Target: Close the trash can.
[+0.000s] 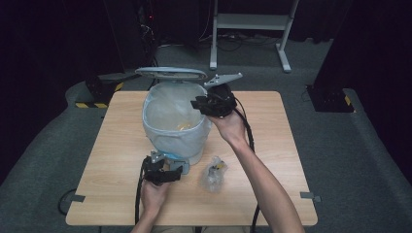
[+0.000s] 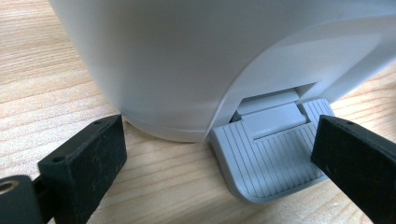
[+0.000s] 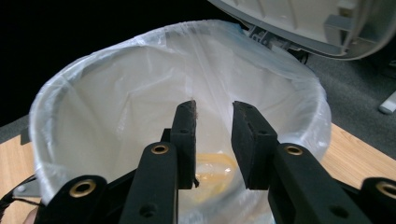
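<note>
A white pedal bin (image 1: 172, 141) lined with a clear plastic bag stands on the wooden table (image 1: 277, 131), its lid (image 1: 171, 73) raised. My left gripper (image 1: 165, 174) is at the bin's foot, open, its jaws wide on either side of the grey ribbed pedal (image 2: 271, 154); the right jaw overlaps the pedal's right edge. My right gripper (image 1: 201, 104) hovers over the bin's right rim. In the right gripper view its jaws (image 3: 213, 107) stand apart with nothing between them, pointing into the liner (image 3: 116, 102). A yellowish wrapper (image 3: 215, 170) lies at the bottom.
A crumpled clear plastic packet (image 1: 214, 172) lies on the table right of the left gripper. Behind the table a white stand (image 1: 250, 22) rises from the grey floor, and black boxes with yellow stripes (image 1: 99, 92) sit at the back left.
</note>
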Motion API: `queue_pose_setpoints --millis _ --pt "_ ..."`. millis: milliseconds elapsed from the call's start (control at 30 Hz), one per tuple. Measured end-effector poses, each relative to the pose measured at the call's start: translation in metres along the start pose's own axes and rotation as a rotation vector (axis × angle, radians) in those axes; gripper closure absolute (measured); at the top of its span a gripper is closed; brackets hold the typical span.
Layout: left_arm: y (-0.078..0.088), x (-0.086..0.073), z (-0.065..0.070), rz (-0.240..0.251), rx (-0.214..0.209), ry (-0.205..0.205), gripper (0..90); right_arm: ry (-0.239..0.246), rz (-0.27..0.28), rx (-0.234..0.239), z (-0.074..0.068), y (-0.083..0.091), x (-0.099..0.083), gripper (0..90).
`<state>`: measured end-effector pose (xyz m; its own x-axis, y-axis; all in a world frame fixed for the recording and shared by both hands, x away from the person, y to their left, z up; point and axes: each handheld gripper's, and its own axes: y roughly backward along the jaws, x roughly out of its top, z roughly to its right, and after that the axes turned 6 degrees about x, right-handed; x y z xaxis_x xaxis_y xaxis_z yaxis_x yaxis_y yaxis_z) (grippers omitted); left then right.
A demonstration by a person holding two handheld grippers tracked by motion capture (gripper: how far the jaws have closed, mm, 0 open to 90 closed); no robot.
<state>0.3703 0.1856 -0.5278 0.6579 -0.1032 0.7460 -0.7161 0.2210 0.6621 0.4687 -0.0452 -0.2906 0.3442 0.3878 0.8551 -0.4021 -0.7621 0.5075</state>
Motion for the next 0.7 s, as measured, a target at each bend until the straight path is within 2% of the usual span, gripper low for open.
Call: queue_pose_setpoints --millis 333,500,700 --pt "0.000 0.000 0.000 -0.001 0.001 -0.001 3.5 -0.023 0.056 0.016 0.000 0.024 -0.013 61.8" --pt "0.000 0.000 0.000 0.000 0.001 -0.001 3.5 -0.032 0.068 -0.007 -0.001 0.033 -0.020 51.3" --pt "0.000 0.000 0.000 0.000 0.000 0.001 3.5 -0.046 0.078 -0.013 0.000 0.041 -0.029 45.5"
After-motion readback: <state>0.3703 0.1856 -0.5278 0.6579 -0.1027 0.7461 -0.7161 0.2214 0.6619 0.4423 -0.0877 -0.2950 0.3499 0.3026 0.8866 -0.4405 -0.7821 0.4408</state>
